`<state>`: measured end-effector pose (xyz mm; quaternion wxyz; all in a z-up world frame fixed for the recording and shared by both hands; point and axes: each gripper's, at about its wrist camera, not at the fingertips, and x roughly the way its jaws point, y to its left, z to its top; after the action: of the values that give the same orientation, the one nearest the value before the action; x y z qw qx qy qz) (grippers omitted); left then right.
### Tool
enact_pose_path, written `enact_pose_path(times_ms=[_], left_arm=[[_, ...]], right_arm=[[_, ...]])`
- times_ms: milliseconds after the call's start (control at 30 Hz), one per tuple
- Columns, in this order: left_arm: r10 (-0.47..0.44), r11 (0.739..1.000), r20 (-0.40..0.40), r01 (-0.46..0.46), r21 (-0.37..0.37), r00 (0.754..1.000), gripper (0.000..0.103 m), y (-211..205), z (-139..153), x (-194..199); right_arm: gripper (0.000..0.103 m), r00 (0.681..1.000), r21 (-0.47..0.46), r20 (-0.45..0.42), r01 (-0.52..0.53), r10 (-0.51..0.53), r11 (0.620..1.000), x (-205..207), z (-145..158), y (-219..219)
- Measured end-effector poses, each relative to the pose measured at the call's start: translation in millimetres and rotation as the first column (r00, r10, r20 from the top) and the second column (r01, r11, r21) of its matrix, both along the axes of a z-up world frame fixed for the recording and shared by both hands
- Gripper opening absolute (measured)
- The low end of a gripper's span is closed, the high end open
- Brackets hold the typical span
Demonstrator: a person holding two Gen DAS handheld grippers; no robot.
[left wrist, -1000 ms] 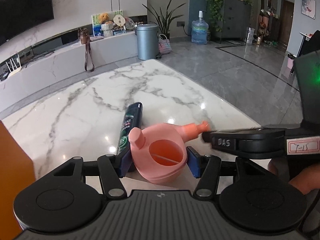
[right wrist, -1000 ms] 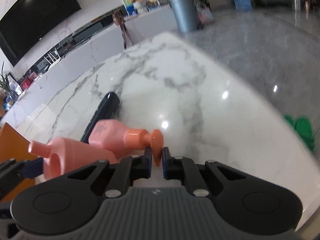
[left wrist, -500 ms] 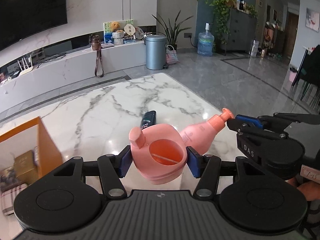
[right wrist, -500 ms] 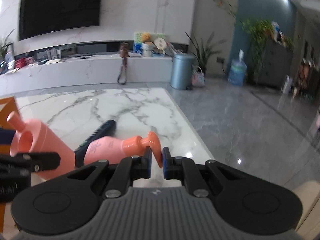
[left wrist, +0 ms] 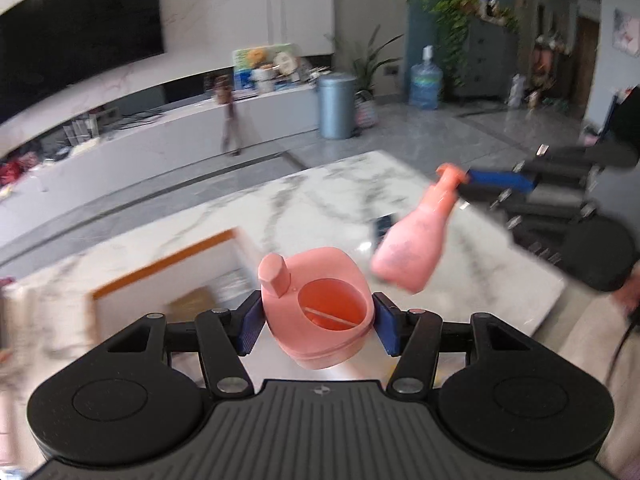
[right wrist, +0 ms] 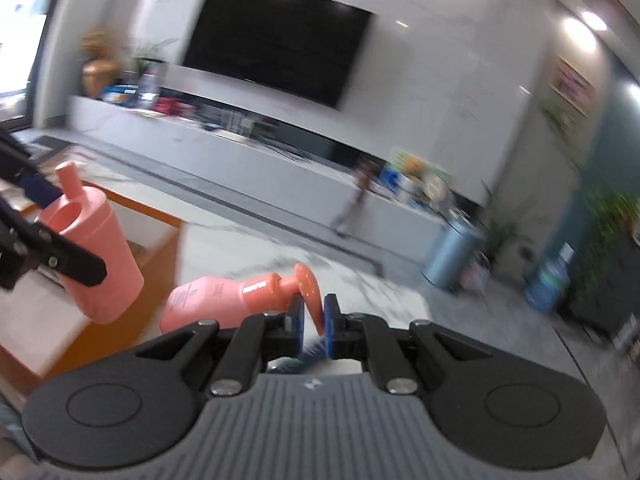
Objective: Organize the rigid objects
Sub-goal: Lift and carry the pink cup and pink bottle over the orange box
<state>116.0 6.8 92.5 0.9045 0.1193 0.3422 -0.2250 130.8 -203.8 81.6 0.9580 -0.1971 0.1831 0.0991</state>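
My left gripper (left wrist: 316, 328) is shut on a pink spouted cup (left wrist: 320, 312) and holds it in the air; the cup also shows in the right wrist view (right wrist: 96, 252). My right gripper (right wrist: 314, 320) is shut on the orange pump head of a pink bottle (right wrist: 224, 300), which hangs in the air; the bottle also shows in the left wrist view (left wrist: 416, 244). An orange-edged box (left wrist: 168, 272) with items inside sits on the marble table (left wrist: 320, 208), below and left of the cup; it also shows in the right wrist view (right wrist: 132, 240).
A dark bottle (left wrist: 384, 228) lies on the table behind the pink bottle. The table's right edge drops to a grey tiled floor. A long white TV bench, a grey bin (left wrist: 336, 106) and plants stand far behind.
Both grippers have lifted their objects off the table and swung left toward the box. The pink bottle now hangs clear of the table. Both views are blurred by the motion.
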Motion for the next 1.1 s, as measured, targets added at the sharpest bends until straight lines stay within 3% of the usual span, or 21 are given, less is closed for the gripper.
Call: enact_pose_path(times_ms=[167,300,500,633,700,833,900,1100], left_arm=[[0.067,0.996,-0.029,-0.065,0.056,0.997,0.065,43.8,-10.5,17.8],[0.033,0.994,-0.060,-0.026,0.105,0.998,0.065,54.5,-37.3,31.2],[-0.093,0.982,-0.056,0.101,0.159,0.994,0.065,47.0,-75.4,52.6],[-0.166,0.966,-0.070,0.177,0.187,0.984,0.065,43.4,-100.9,76.2],[-0.181,0.966,-0.092,0.195,0.168,0.979,0.065,41.7,-110.6,92.1],[-0.171,0.974,-0.129,0.188,0.126,0.977,0.065,40.9,-124.8,116.3],[-0.151,0.980,-0.185,0.172,0.104,0.971,0.065,40.4,-130.8,129.2],[-0.138,0.988,-0.249,0.150,0.030,0.959,0.065,46.3,-129.7,145.0]], right_arm=[[0.008,0.983,-0.064,-0.009,-0.184,0.184,0.981,6.8,14.4,53.1],[0.008,0.952,-0.172,-0.053,-0.307,0.303,0.936,19.2,2.0,97.9],[0.007,0.898,-0.397,-0.127,-0.434,0.420,0.809,43.7,-35.3,150.3],[0.007,0.868,-0.539,-0.170,-0.478,0.466,0.694,63.0,-59.3,168.4],[0.007,0.859,-0.590,-0.193,-0.488,0.474,0.644,75.9,-69.9,172.5],[0.007,0.856,-0.648,-0.209,-0.483,0.472,0.589,101.2,-82.7,175.4],[0.007,0.842,-0.676,-0.226,-0.497,0.489,0.543,109.5,-90.5,176.4],[0.007,0.797,-0.734,-0.266,-0.532,0.542,0.423,117.2,-101.9,177.6]])
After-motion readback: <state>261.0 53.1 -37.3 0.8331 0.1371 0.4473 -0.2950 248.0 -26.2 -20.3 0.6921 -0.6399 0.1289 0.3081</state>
